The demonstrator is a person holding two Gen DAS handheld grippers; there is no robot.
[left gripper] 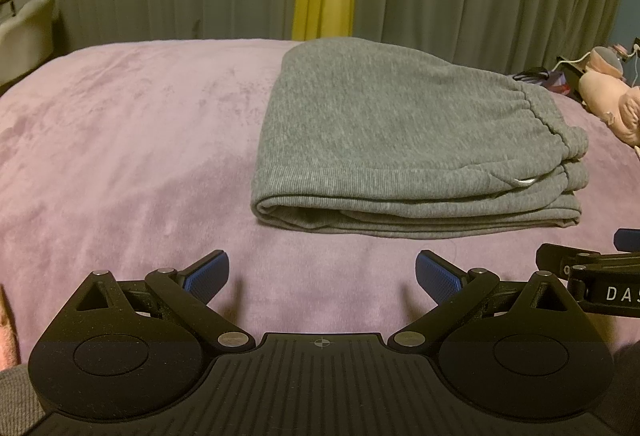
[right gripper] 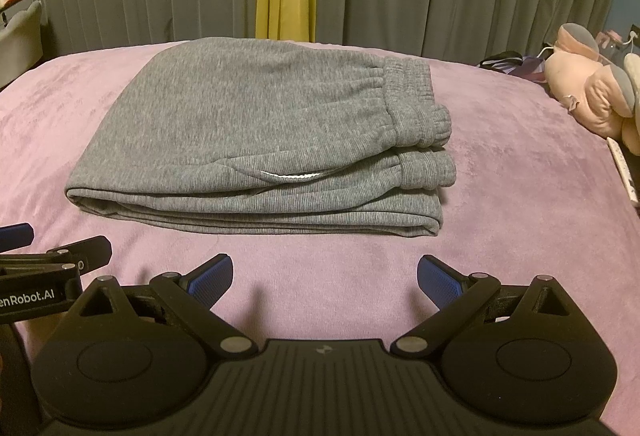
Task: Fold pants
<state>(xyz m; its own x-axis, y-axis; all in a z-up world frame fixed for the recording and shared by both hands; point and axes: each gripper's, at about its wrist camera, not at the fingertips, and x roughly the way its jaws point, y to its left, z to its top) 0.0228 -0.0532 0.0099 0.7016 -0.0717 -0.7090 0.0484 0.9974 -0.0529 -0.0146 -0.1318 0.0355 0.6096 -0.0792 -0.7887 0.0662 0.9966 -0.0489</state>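
Sweatpants [left gripper: 404, 140], grey and already folded into a thick stack, are seen in the left wrist view lying on the purple bedspread [left gripper: 120, 140], right of centre. The left hand-held gripper [left gripper: 322, 274] is held just short of them, jaws spread apart and empty.

In the right wrist view the stack sits ahead and slightly left, elastic waistband [right gripper: 416, 104] toward the right. The right hand-held gripper [right gripper: 325, 278] is likewise spread wide, holding nothing. The knit is judged soft, limp and moderately heavy; it would best be gripped at the layered near edge or waistband.
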